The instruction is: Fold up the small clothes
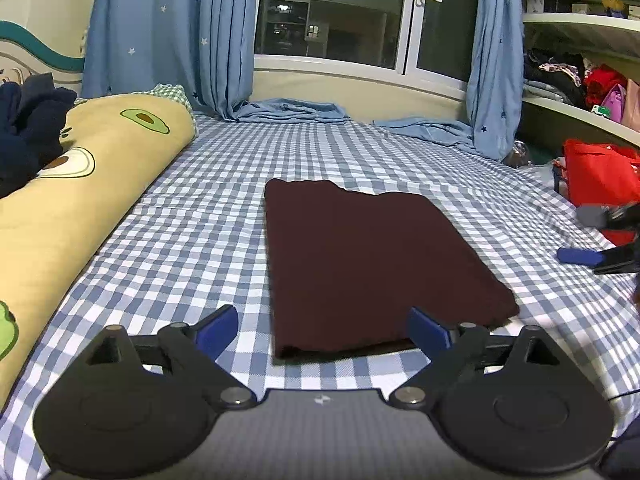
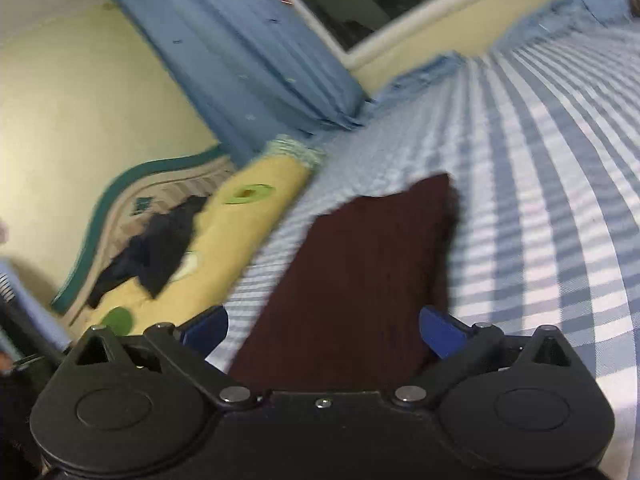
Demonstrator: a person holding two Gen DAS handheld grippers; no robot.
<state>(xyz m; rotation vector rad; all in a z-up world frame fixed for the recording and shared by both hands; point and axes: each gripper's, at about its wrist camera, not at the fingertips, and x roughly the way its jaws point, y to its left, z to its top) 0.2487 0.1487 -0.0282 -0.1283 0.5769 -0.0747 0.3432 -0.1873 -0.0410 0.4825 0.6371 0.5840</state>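
A dark maroon garment (image 1: 368, 264) lies folded into a flat rectangle on the blue checked bed sheet (image 1: 192, 216). My left gripper (image 1: 322, 330) is open and empty, just in front of the garment's near edge. My right gripper (image 2: 324, 330) is open and empty, tilted, right over the garment's near end (image 2: 360, 280); its view is blurred by motion. The right gripper's blue fingertips (image 1: 580, 256) also show at the right edge of the left wrist view, apart from the garment.
A rolled yellow avocado-print quilt (image 1: 80, 200) with dark navy clothes (image 1: 28, 128) on it lies along the left. Blue curtains (image 1: 168, 36) and a window are at the back. A red bag (image 1: 600, 172) and cluttered shelves (image 1: 580, 96) stand at the right.
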